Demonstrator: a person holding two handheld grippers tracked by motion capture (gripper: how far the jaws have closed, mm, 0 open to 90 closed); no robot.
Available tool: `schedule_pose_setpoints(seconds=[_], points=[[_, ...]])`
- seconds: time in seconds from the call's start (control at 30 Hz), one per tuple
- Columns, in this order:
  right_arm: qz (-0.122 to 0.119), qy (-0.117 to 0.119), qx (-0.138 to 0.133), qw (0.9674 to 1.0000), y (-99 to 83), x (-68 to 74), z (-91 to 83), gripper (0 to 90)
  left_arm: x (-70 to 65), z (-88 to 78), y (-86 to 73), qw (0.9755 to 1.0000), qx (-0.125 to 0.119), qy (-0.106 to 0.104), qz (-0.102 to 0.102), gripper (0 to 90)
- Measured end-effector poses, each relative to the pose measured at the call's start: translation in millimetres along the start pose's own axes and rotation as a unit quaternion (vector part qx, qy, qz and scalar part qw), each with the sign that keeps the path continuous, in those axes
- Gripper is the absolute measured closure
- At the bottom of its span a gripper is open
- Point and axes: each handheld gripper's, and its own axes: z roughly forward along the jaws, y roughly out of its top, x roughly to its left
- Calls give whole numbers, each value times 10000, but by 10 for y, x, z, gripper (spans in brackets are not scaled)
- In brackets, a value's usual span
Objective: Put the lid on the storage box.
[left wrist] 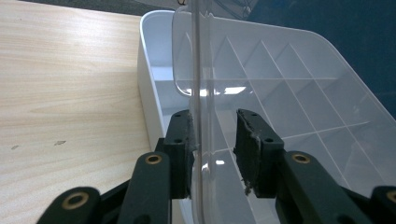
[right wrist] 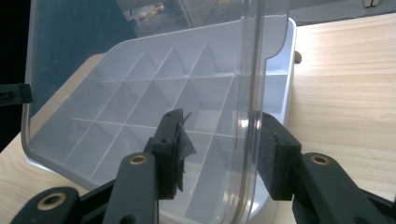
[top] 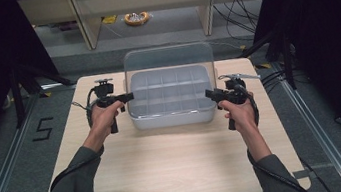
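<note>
A translucent compartment box [top: 171, 117] stands at the middle of the far half of the wooden table [top: 168, 167]. Its clear lid [top: 168, 58] is raised upright. My left gripper [top: 130, 96] is at the lid's left edge and my right gripper [top: 207, 93] at its right edge. In the left gripper view the open left gripper [left wrist: 214, 140] straddles the lid edge [left wrist: 196, 70]; one pad [left wrist: 184, 140] touches it, the other stands apart. In the right gripper view the open right gripper [right wrist: 219, 144] straddles the lid edge [right wrist: 254, 70] above the divided box [right wrist: 154, 102], with the lid closer to the right pad [right wrist: 273, 158].
Bare tabletop lies in front of the box, between the person's forearms. Beyond the table are shelf legs and a yellow ring-shaped object [top: 136, 18] on the floor. Cables [top: 236, 1] run at the back right. A "5" mark [top: 42, 129] is on the floor at left.
</note>
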Motion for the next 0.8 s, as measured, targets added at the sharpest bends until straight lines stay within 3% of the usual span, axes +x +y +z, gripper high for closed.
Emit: schedule_pose_setpoints(seconds=[0.03,0.07,0.13,0.23,0.3,0.33,0.47,0.5,0.53,0.57,0.63,0.67,0.7,0.73,0.77,0.8], points=[[80,-11,20,10000,-1,4,6,570,-1,6,-2,10000,26,1,-42,654],[-126,13,-49,9999,9,-34,11,570,-4,9,-4,10000,51,7,-36,650],[-9,-11,-16,10000,9,-33,23,570,-8,6,-1,9999,69,5,-74,650],[-72,-20,-70,9999,24,-51,24,562,-24,-19,10,9999,55,-27,-108,644],[146,64,-40,9999,34,-27,3,562,-31,-35,14,10000,61,-26,-74,645],[8,50,-70,10000,38,-49,10,562,-33,-31,8,9999,54,-14,-97,645],[208,24,19,9998,23,-13,8,561,-23,-12,-21,9999,107,-9,-112,642],[45,25,-32,10000,17,-42,25,560,-12,-10,-29,9998,141,-12,-126,640],[215,17,49,9998,9,-27,26,559,-3,-7,-35,9998,141,-31,-155,640],[-51,36,-48,10000,7,-74,52,558,-1,-6,-40,9997,154,-32,-196,641],[65,64,-4,10000,-2,-68,55,552,-3,2,-43,9997,152,-15,-198,640],[6,-39,-27,10000,-8,-75,76,550,1,10,-44,9998,159,-6,-133,633],[220,-4,61,9997,-9,-49,83,544,10,33,-52,9997,169,-10,-194,623],[220,-4,61,9997,-9,-49,83,544,10,33,-52,9997,169,-10,-194,620],[366,-58,102,9993,-15,-36,94,541,18,47,-58,9996,178,-25,-207,620],[96,-45,15,9999,-16,-95,132,537,23,59,-63,9996,164,-33,-206,609]])
